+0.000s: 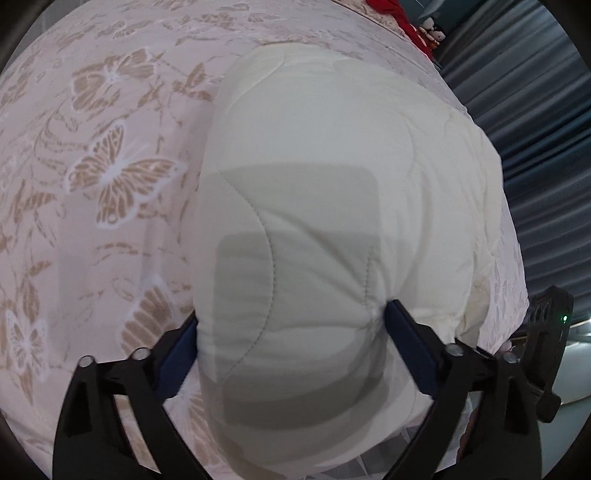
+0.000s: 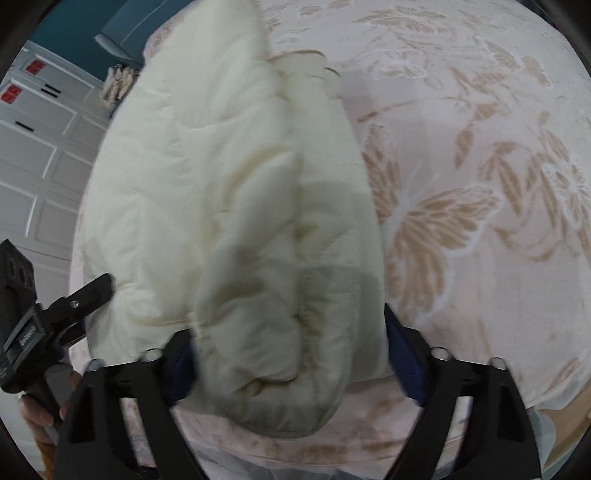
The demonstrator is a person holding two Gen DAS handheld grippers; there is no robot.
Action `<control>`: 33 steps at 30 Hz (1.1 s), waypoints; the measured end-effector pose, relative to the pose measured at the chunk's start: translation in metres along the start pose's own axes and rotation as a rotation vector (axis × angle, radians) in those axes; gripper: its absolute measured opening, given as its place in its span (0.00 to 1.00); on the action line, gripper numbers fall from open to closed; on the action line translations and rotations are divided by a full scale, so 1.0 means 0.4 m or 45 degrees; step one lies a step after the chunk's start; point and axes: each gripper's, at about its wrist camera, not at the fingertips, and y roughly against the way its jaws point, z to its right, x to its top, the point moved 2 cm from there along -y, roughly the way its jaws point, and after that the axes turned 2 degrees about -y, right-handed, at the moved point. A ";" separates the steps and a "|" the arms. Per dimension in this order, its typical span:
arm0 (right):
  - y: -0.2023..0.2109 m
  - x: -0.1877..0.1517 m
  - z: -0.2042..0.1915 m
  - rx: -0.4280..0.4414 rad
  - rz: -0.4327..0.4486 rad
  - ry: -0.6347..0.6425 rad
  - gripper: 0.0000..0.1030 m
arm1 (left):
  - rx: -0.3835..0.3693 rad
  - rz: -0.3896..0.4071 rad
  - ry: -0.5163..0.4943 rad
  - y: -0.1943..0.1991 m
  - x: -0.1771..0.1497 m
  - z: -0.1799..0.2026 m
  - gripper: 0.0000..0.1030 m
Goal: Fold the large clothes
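Observation:
A cream quilted puffer jacket (image 1: 314, 166) lies folded into a thick bundle on a pink bedspread (image 1: 110, 166) printed with tan butterflies. My left gripper (image 1: 293, 314) is shut on the near end of the bundle; its blue pads (image 1: 406, 343) dent the padding on both sides. In the right wrist view the same jacket (image 2: 221, 166) shows its stitched edge, and my right gripper (image 2: 288, 332) clamps the near rolled end, which fills the gap between the pads. The left gripper's body (image 2: 55, 314) and a hand (image 2: 33, 410) appear at the left there.
The bedspread (image 2: 461, 221) stretches wide beside the jacket. Blue-grey curtains (image 1: 535, 110) hang past the bed's far right edge. A red cloth (image 1: 399, 14) and a small toy (image 1: 430, 27) lie at the far end. White panelled doors (image 2: 37, 166) stand beyond the bed.

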 end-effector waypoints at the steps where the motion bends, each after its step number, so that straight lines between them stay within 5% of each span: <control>1: 0.010 0.001 -0.018 -0.002 0.011 0.033 0.52 | 0.004 0.009 -0.029 0.015 0.002 0.010 0.74; 5: 0.060 -0.005 -0.129 -0.190 0.090 0.189 0.35 | 0.075 0.076 -0.157 0.078 0.014 0.038 0.58; 10: 0.081 -0.040 -0.269 -0.211 0.150 0.306 0.33 | 0.267 0.244 -0.312 0.214 0.029 0.024 0.56; 20: -0.041 -0.102 -0.595 -0.267 0.204 0.588 0.32 | 0.491 0.327 -0.232 0.307 0.053 -0.213 0.56; 26: -0.105 -0.139 -0.648 -0.415 0.207 0.717 0.32 | 0.486 0.269 -0.169 0.267 0.022 -0.312 0.55; 33: -0.138 -0.168 -0.626 -0.450 0.183 0.734 0.32 | 0.521 0.263 -0.195 0.239 -0.016 -0.322 0.58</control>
